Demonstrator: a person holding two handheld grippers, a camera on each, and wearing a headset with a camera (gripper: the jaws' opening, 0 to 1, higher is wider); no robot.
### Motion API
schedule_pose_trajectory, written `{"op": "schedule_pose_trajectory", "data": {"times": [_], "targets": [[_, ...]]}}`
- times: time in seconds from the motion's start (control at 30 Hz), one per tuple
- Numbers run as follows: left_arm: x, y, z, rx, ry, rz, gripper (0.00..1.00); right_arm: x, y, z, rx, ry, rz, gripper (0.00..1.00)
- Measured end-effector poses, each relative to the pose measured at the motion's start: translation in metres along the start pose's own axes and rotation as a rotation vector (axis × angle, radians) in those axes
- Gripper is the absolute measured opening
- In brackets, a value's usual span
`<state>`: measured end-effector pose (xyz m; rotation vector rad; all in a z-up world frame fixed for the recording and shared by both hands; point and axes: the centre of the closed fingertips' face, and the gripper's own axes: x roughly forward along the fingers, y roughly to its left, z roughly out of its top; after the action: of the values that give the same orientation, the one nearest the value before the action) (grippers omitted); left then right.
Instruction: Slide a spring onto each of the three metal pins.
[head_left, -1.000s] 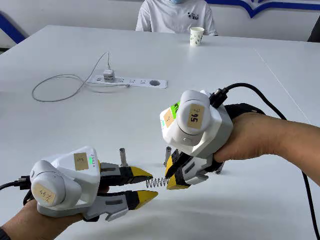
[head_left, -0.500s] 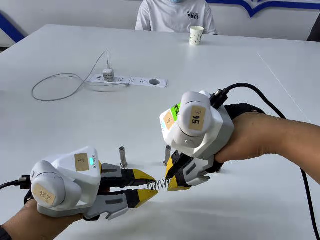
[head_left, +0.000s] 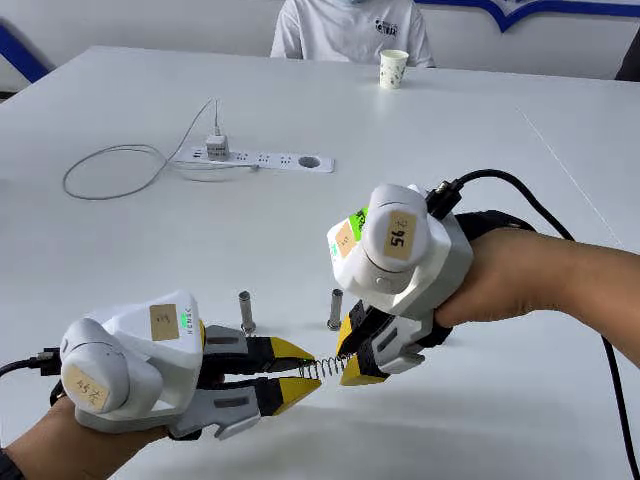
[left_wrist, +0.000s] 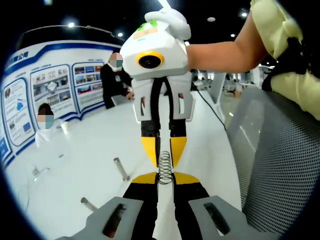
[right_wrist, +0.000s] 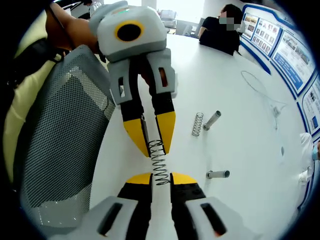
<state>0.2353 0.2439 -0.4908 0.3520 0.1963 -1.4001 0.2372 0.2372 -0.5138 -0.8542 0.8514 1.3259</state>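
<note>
Spring (head_left: 325, 368) between both hand-held grippers (head_left: 311, 371) (head_left: 346, 363)

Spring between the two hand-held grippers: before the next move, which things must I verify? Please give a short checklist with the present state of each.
1. Right hand-held gripper grips one end of the spring: ok.
2. Left hand-held gripper grips the other end: ok.
3. Right pin and left pin stand upright and bare: ok.
4. Spring is lined up over a pin: not ok. It lies level between the grippers, in front of the pins.
5. Place of the third pin: cannot tell.
6. Spare spring is ready on the table, beside a pin and not on it: ok.
</note>
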Motion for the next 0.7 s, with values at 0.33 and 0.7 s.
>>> {"op": "schedule_pose_trajectory", "data": {"times": [0.33,0.7], "targets": [[0.000,0.001,-0.002,-0.013,-0.002,0.003,0.10,-0.005,-0.001,0.001,0.002,-0.017,-0.011,0.13],[-0.001,0.004,-0.005,-0.023,0.006,0.014,0.10,-0.017,-0.002,0.019,-0.001,-0.058,-0.020,0.13]]}}
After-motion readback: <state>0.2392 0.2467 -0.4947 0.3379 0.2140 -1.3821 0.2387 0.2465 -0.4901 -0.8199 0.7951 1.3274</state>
